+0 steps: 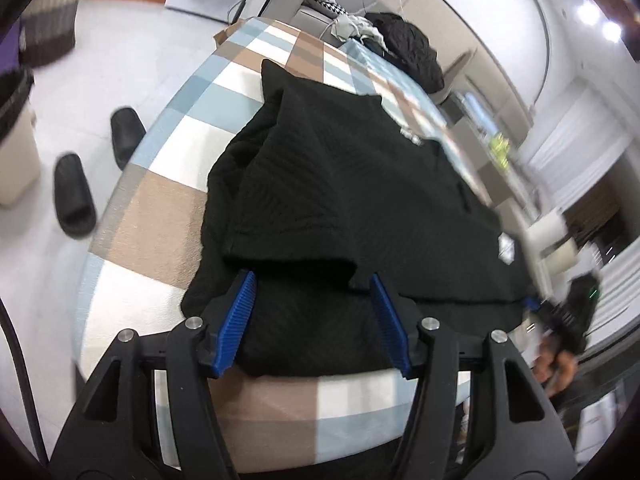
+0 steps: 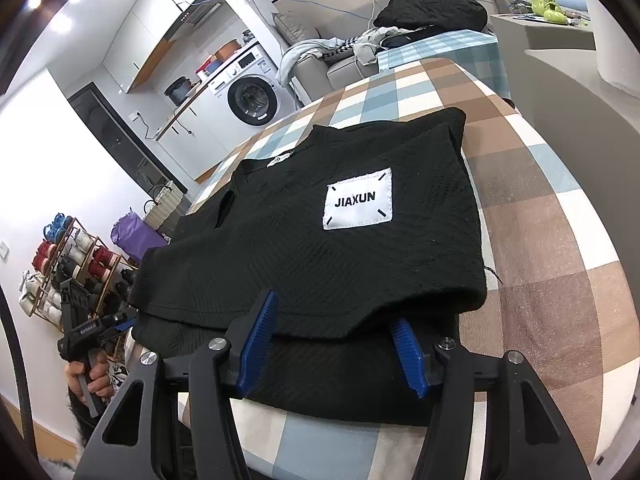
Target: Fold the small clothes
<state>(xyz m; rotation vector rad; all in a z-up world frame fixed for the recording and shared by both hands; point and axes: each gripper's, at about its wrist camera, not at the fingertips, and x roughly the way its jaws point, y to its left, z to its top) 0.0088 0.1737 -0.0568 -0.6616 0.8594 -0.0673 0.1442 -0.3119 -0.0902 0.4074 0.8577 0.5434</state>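
Both tongs, left tongs (image 1: 312, 322) and right tongs (image 2: 334, 342), gape half-wide over the near hem of the folded black shirt (image 2: 340, 240), gripping nothing. Shirt lies at near bench (image 2: 560, 240) edge. Dark clothes pile (image 2: 432, 6) at far end; slippers (image 1: 74, 196) on floor.

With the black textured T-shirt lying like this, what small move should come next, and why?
Probably close both grippers, left and right, on the near edge of the black textured T-shirt. Their blue jaws stand open around that edge on the checked tablecloth, and no lengthwise fold has yet been made.
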